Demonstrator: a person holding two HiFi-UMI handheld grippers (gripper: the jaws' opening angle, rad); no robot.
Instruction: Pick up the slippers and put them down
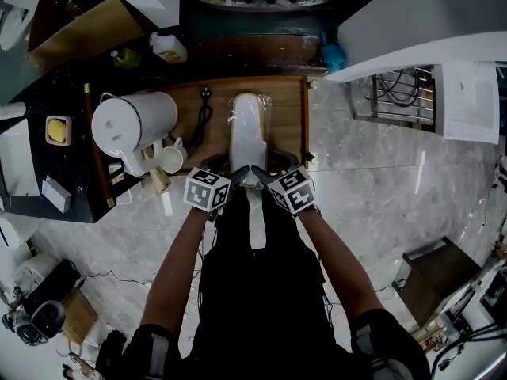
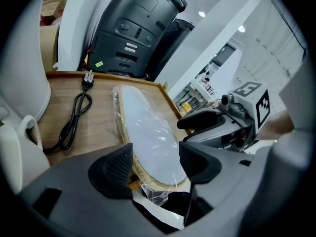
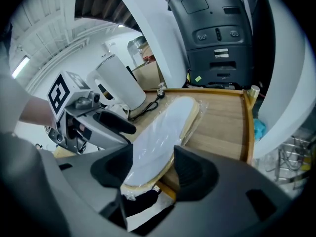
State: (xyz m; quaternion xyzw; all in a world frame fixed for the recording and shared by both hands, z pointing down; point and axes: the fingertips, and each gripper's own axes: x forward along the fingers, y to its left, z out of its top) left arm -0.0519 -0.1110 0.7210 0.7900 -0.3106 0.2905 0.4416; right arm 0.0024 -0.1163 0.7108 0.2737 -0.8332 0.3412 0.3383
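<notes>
The wooden tray (image 1: 305,121) w/ the raised rim is your main container. In it is the slipper (image 1: 248,129): white top, tan sole, sealed in clear plastic wrap. It lies lengthwise along the tray's R half, toe toward the far rim, heel reaching the near edge by you.

Also in the tray:
- A black cable (image 1: 202,121) w/ plug, looped just L of the slipper and not touching it.
- A white kettle (image 1: 131,123), lid on, contents hidden.
- A white mug (image 1: 170,159) right beside the kettle; can't tell if anything's in it.

Outside the tray, on the dark counter to the L, a small square dish (image 1: 57,130) holds sth yellow.

Your L gripper (image 2: 155,169) has its jaws spread wide w/ the slipper heel framed btwn the pads. One pad sits just against the sole edge, but no squeeze shows, so it grips nothing. Your R gripper (image 3: 153,169) is the same: jaws apart, heel btwn them, pads beside the edges w/o pinching. Both grippers meet in a V at the heel, marker cubes nearly side by side.
</notes>
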